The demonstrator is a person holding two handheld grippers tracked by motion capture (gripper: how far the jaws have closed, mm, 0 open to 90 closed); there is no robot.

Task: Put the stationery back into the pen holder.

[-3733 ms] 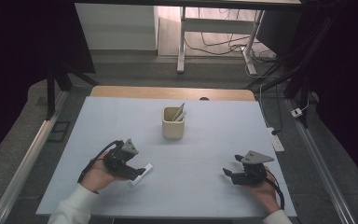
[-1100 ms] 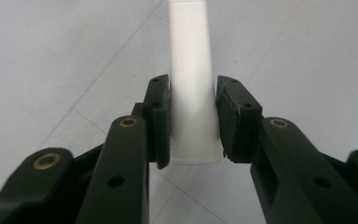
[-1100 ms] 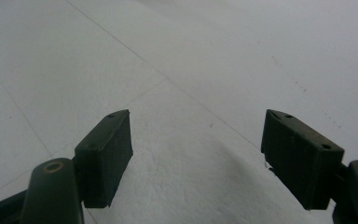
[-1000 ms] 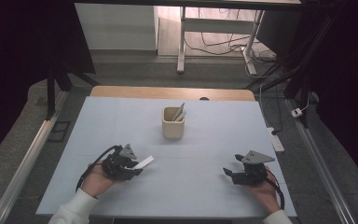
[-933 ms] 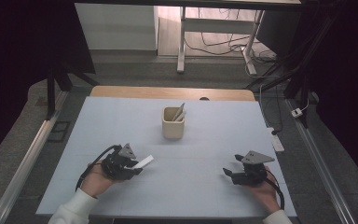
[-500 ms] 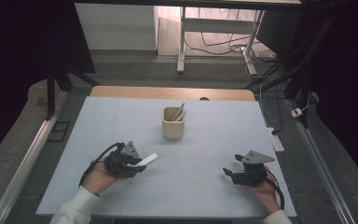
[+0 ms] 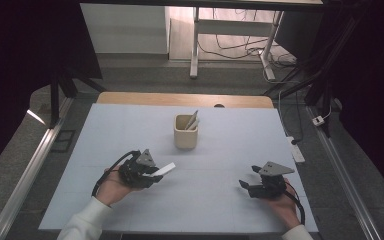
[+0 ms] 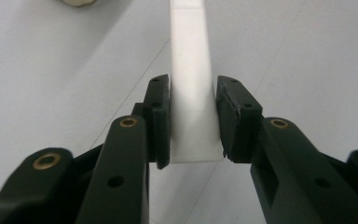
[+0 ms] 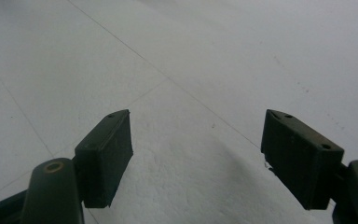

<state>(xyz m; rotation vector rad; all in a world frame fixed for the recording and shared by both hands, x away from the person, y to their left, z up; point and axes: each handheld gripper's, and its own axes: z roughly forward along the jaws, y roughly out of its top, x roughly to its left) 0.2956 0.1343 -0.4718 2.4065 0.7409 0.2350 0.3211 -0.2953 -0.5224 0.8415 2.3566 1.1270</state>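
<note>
Pale blue table [image 7: 130, 125], beige cup [image 7: 185, 136] with two white sticks [image 7: 193, 120].

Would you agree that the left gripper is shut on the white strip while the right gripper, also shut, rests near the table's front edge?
Not quite: the right gripper is open. The right gripper view shows its jaws wide apart with bare table between them. The rest holds: the left gripper is shut on the white strip, and the right one sits near the front edge.
</note>
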